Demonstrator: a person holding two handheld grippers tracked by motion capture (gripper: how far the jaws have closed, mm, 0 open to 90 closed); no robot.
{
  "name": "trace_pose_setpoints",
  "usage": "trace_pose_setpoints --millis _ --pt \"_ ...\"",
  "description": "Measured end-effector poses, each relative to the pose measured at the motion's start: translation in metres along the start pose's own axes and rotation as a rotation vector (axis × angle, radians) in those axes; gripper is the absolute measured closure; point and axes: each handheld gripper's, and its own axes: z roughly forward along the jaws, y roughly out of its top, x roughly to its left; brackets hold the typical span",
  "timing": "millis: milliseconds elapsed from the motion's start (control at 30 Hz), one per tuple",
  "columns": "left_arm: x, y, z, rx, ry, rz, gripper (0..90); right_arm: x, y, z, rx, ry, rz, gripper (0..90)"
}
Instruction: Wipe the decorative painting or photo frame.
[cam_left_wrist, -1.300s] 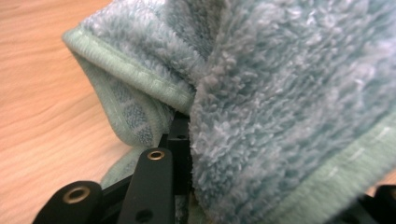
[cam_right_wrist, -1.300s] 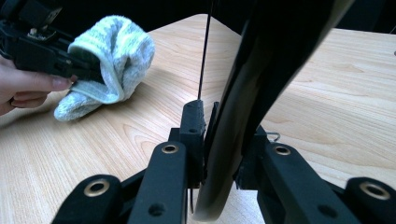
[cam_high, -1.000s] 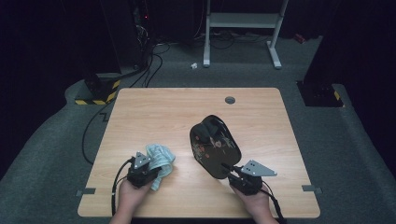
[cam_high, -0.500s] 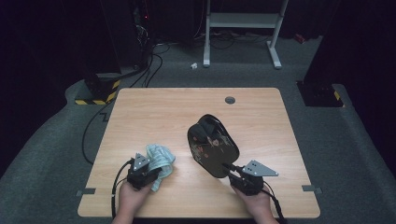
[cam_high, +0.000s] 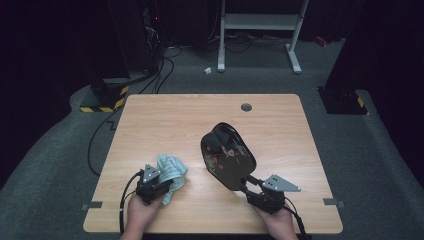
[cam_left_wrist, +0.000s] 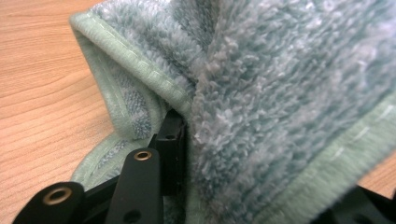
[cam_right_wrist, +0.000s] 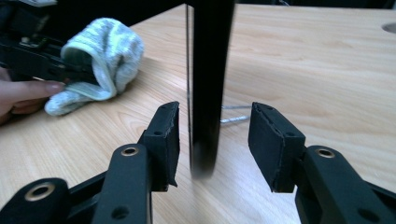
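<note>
Tray (cam_high: 227, 156), black lacquered, stands tilted on edge mid-desk (cam_high: 175, 115), between the right gripper (cam_right_wrist: 214, 135)'s released jaws; left gripper (cam_high: 152, 182) beside it clenches a green cloth (cam_left_wrist: 261, 93), probably for wiping.

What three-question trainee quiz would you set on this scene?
1. True or false: the left gripper is shut on the pale green terry cloth.
2. Pick one: the black oval lacquered tray is A) lying flat, B) standing on edge between the jaws of the right gripper, C) draped in the cloth.
3. Fill in: the right gripper's jaws are ____, with a gap showing beside the tray.

Key: 1 true; 2 B; 3 open.
</note>
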Motion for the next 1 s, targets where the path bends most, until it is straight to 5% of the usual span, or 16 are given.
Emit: trace_pose_setpoints --millis 467,1000 --pt "-0.001 0.0 0.0 0.002 -0.002 0.003 56.8 0.011 -0.004 -0.006 0.001 0.058 -0.021 58.8" --pt "-0.001 0.0 0.001 0.004 0.0 0.005 56.1 0.036 -0.002 0.011 0.033 0.162 -0.068 54.4"
